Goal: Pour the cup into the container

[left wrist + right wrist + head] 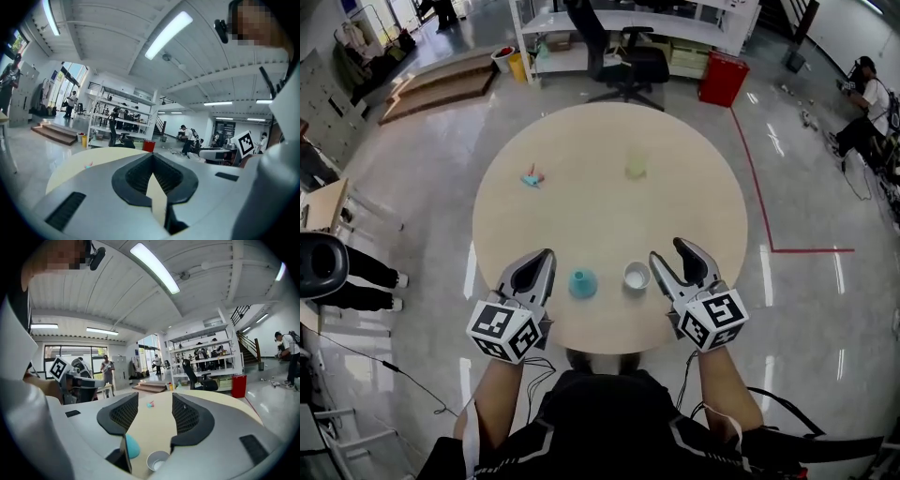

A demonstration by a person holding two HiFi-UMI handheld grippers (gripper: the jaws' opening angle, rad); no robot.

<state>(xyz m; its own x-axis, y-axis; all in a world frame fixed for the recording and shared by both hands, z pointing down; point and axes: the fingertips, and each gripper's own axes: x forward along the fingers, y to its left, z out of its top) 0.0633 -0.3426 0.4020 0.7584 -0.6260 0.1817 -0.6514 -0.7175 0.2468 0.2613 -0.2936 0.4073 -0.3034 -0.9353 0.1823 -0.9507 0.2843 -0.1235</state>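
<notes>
On the round table [581,187] a white cup [636,276] stands just beside a teal container [582,283]; left claw [546,255] closed, empty; right claw [668,251] open, empty.

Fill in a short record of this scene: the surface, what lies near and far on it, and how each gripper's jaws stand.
Surface: round beige table
Near edge: teal flared vessel and white round cup, side by side, apart
Far side: pale green translucent object; small teal and pink item
Left gripper: jaws together, nothing held
Right gripper: jaws apart, nothing between
</notes>
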